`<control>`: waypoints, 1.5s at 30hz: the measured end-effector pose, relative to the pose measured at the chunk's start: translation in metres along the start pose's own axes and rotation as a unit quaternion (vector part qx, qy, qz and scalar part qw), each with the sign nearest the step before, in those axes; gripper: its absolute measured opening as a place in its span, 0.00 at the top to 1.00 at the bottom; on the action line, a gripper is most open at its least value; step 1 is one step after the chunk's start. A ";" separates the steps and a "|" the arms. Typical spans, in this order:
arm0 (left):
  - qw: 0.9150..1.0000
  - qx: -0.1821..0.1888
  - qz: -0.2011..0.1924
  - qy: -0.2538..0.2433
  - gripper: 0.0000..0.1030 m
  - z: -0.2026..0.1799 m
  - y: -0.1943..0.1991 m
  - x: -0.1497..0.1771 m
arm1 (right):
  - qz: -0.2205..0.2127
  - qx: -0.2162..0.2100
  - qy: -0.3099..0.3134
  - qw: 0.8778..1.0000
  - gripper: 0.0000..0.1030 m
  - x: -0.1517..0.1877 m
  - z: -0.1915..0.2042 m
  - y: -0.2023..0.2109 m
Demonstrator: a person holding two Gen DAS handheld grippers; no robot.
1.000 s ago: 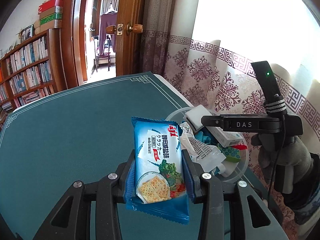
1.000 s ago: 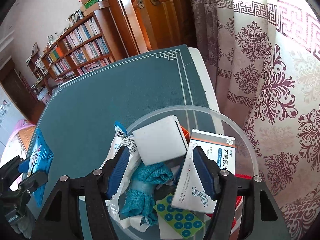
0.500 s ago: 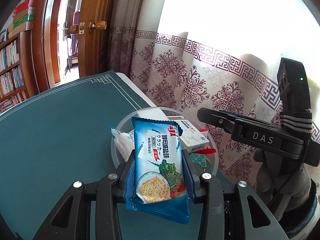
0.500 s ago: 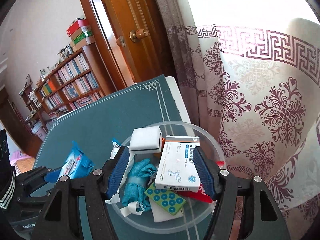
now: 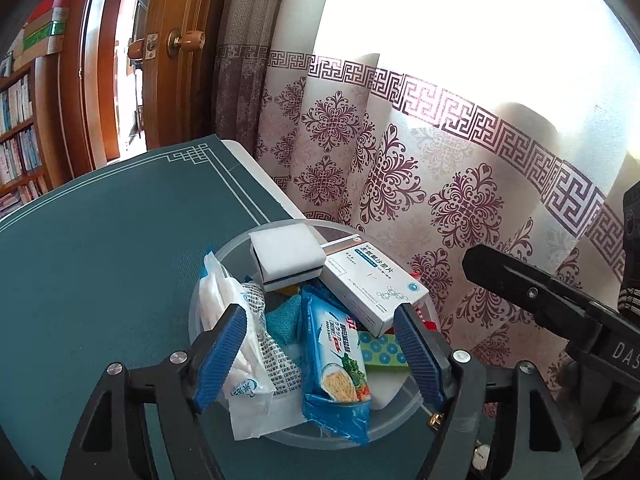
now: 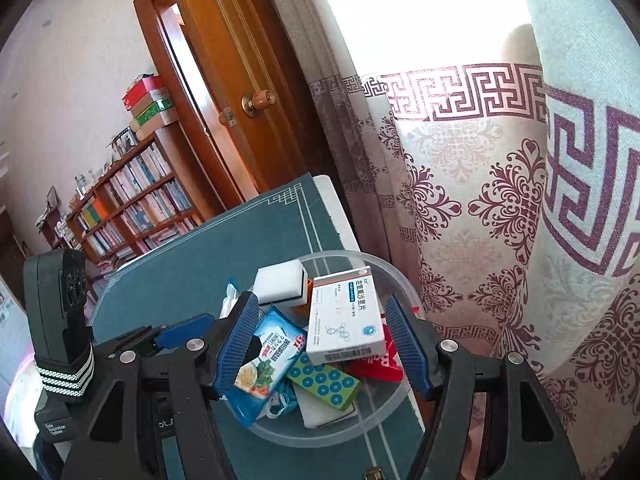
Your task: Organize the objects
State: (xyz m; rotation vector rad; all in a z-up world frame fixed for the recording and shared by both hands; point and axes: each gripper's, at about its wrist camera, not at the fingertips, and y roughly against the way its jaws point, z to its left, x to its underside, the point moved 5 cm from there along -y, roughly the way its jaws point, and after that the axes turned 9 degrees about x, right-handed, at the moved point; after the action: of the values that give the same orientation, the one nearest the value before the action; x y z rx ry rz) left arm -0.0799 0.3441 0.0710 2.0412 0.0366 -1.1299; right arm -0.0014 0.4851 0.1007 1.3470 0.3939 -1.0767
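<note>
Lying in the clear bowl, the blue cracker packet is showing "soda biscuit"; both tools, left and right, are hanging spread.

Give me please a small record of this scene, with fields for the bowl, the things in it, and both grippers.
container: clear plastic bowl on the green table mat
cracker packet: lies in the bowl, between the open fingers, free of both
other contents: white sponge, medicine box, white wrapper, teal cloth, green dotted pack
left gripper: open, over the bowl
right gripper: open, holding nothing, over the bowl
</note>
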 end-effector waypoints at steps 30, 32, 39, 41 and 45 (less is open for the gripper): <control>0.988 -0.140 -0.054 -0.032 0.00 0.008 0.081 0.050 | 0.069 0.057 0.139 0.986 0.02 0.091 0.024 0.022; 0.988 -0.142 -0.053 -0.033 0.00 0.008 0.081 0.052 | 0.065 0.061 0.143 0.986 0.02 0.091 0.026 0.023; 0.986 -0.156 -0.049 -0.042 0.00 0.006 0.079 0.057 | 0.067 0.066 0.141 0.986 0.02 0.093 0.029 0.021; 0.987 -0.151 -0.046 -0.042 0.00 0.005 0.077 0.057 | 0.070 0.065 0.138 0.986 0.02 0.094 0.029 0.019; 0.989 -0.142 -0.035 -0.036 0.00 0.004 0.070 0.060 | 0.072 0.067 0.134 0.986 0.02 0.095 0.026 0.018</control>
State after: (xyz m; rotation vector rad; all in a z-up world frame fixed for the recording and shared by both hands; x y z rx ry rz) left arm -0.0204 0.2741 0.0699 1.7567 0.2226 -1.1691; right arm 0.0512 0.4212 0.0444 1.6226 0.4204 -0.8144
